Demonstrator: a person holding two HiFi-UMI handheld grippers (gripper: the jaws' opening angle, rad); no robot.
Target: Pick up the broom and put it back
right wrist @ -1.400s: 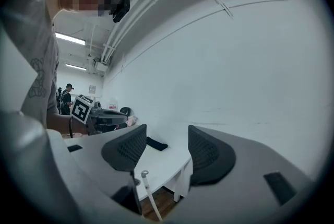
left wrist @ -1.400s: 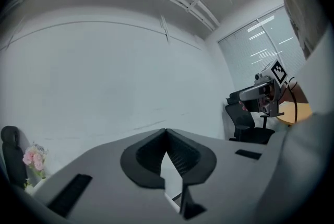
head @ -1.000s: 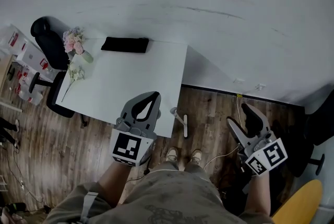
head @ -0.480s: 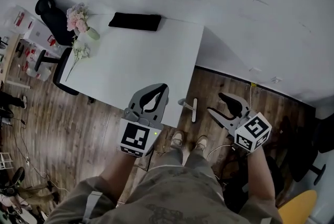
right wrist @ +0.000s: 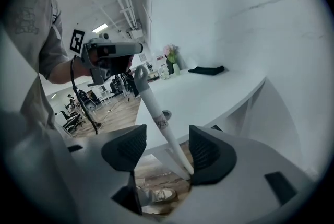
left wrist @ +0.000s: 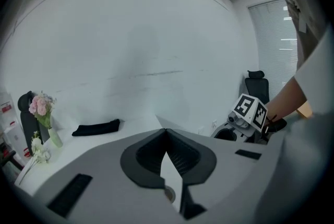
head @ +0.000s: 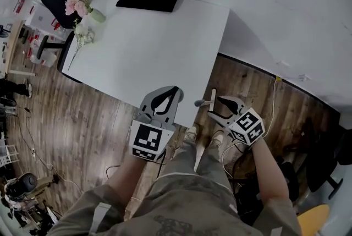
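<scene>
Right gripper (right wrist: 167, 140): jaws stood wide apart, with the white broom handle (right wrist: 158, 117) running up between them at a tilt, top leaning away toward the corner of the white table (head: 165, 42). The handle sat off-centre, low end close against one pad; I could not tell whether it touched. Left gripper (left wrist: 166, 133): jaws together at the tips, nothing in them, hovering over the table edge and well apart from the handle. The broom head was not in any view, so I could not confirm how it rested on the wooden floor. I judged the step in hand to be the grasp, not yet made. Risks I noted: closing on an off-centre, slanted handle could let the nearer pad shove it sideways first, so it slides off the table corner and falls. The handle looked smooth and round, so a weak pinch could let it twist or slip down. Lifting it from high up could swing the unseen head into the table leg or my shoe (right wrist: 163, 195).
</scene>
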